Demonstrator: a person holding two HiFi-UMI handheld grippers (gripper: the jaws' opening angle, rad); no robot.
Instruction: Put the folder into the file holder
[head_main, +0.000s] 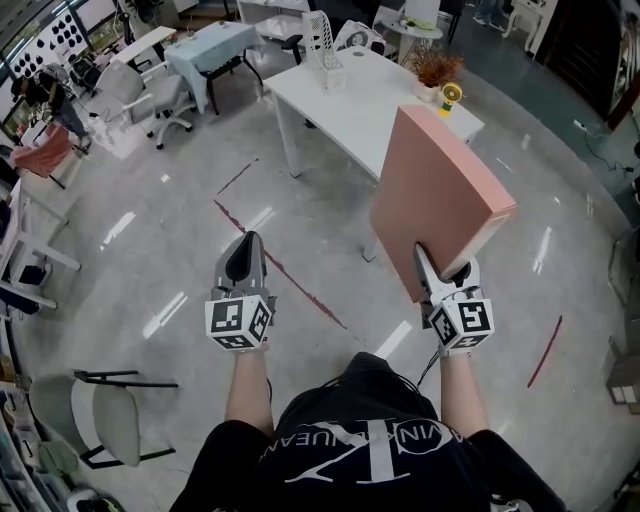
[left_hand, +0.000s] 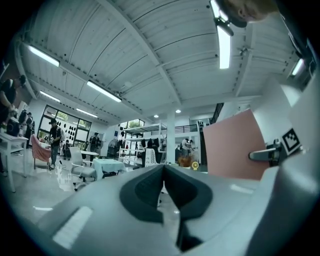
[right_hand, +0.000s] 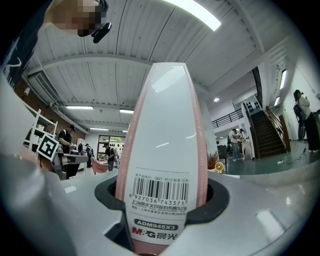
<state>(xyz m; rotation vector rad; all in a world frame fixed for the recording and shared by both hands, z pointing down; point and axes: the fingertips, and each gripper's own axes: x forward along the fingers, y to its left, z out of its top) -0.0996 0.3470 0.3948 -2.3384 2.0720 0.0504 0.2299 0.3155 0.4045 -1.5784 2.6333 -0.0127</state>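
The pink folder (head_main: 440, 195), a thick box file, stands upright in my right gripper (head_main: 445, 268), which is shut on its lower spine. In the right gripper view its white spine label with a barcode (right_hand: 160, 192) fills the space between the jaws. My left gripper (head_main: 246, 242) is held level beside it to the left, with its jaws together and nothing in them; its dark pads (left_hand: 145, 187) meet in a line. The white mesh file holder (head_main: 322, 45) stands on the far end of the white table (head_main: 350, 115), well ahead of both grippers.
A potted plant (head_main: 435, 68) and a small yellow fan (head_main: 450, 95) sit at the table's right end. A teal-covered table (head_main: 210, 45) and office chairs stand far left. A grey chair (head_main: 100, 420) is near left. Red tape lines (head_main: 290, 275) cross the floor.
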